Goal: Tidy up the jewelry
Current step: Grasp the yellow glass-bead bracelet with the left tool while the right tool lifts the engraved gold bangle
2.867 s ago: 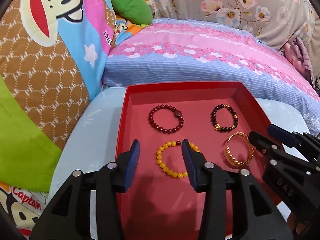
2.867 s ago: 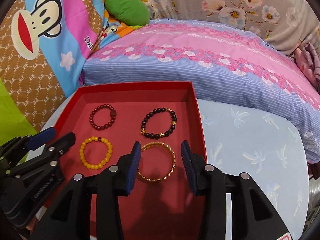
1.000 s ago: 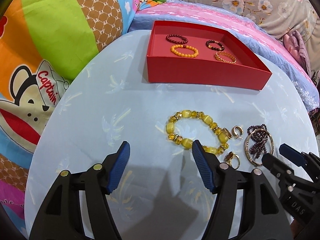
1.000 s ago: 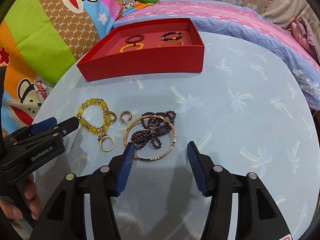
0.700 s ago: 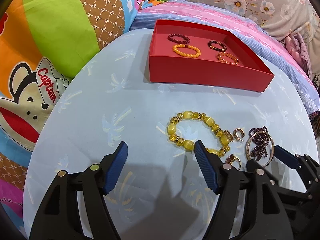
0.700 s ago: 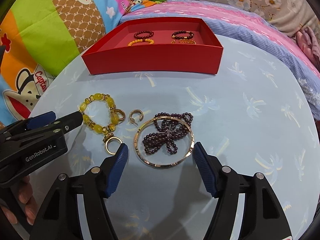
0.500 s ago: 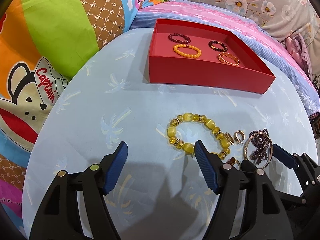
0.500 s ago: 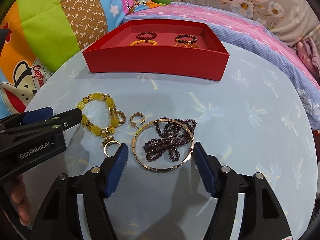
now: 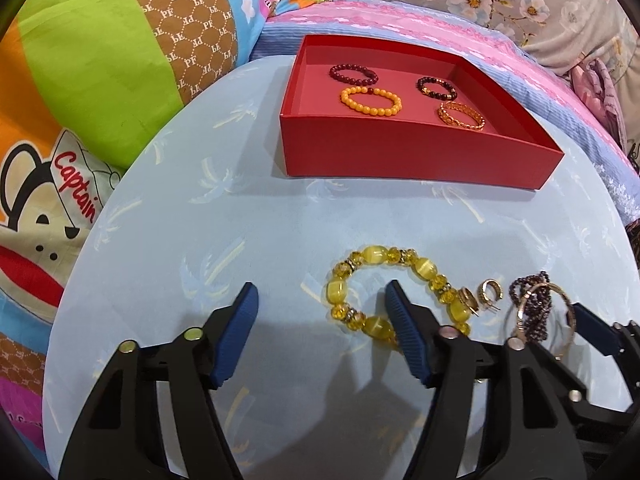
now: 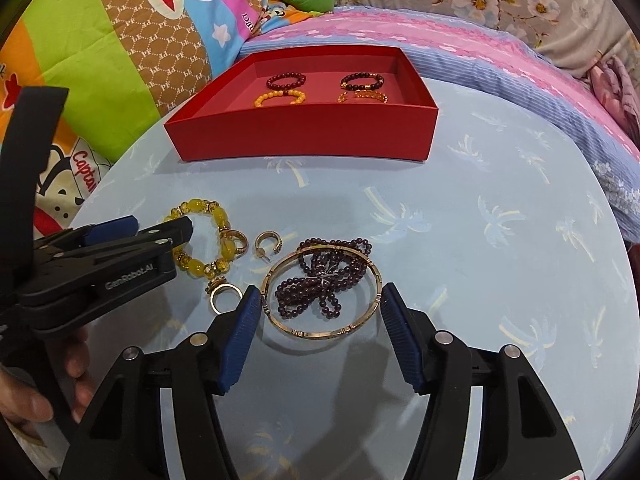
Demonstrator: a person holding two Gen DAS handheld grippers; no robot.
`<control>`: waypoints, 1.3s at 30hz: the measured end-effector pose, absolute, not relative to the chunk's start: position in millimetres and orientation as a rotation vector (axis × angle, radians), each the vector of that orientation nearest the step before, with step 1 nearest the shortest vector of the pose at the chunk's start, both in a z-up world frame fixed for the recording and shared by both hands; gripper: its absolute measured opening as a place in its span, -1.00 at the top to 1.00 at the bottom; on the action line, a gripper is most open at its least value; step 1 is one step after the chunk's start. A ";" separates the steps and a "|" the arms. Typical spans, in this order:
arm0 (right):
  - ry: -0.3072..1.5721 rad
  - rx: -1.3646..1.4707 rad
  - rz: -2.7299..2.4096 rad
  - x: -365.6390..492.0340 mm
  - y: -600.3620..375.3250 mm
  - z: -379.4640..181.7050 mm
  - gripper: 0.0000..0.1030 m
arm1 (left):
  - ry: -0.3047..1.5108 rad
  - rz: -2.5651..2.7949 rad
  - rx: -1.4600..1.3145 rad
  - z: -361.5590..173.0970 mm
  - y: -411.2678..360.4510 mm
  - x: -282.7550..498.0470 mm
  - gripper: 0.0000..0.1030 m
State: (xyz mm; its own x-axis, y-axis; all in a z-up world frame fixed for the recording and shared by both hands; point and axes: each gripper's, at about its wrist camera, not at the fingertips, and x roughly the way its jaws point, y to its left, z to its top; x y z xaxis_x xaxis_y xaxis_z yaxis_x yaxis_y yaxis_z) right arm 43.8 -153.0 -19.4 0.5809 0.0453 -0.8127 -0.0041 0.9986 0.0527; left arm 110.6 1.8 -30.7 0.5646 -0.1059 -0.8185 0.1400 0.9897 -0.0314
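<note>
On the near half of the pale blue surface (image 10: pixel 460 240): gold bangle (image 10: pixel 322 332) ringing a dark bead strand (image 10: pixel 320 276), between the open right gripper (image 10: pixel 320 334) fingers, pads apart from it. Left gripper (image 9: pixel 320 336): open, just narrowed, one finger inside the yellow bead bracelet (image 9: pixel 376 258). Advice: close squarely across the bangle's rim. Red tray (image 10: pixel 304 140) at far edge. Bracelet's near beads hidden.
</note>
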 end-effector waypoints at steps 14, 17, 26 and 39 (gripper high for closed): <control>0.941 0.074 0.030 38.1 -159.0 -10.2 -0.15 | 0.949 -0.207 0.031 -24.1 1.6 107.4 0.82; 0.932 0.081 0.030 35.6 -160.8 -5.1 -0.15 | 0.944 -0.233 0.020 -15.4 0.3 102.6 0.82; 0.900 0.096 0.030 31.1 -166.2 10.2 -0.14 | 0.906 -0.317 0.000 21.8 -10.1 89.7 0.82; 0.850 0.121 0.033 36.9 -176.0 30.7 -0.14 | 0.829 -0.419 -0.009 75.8 -30.4 92.0 0.82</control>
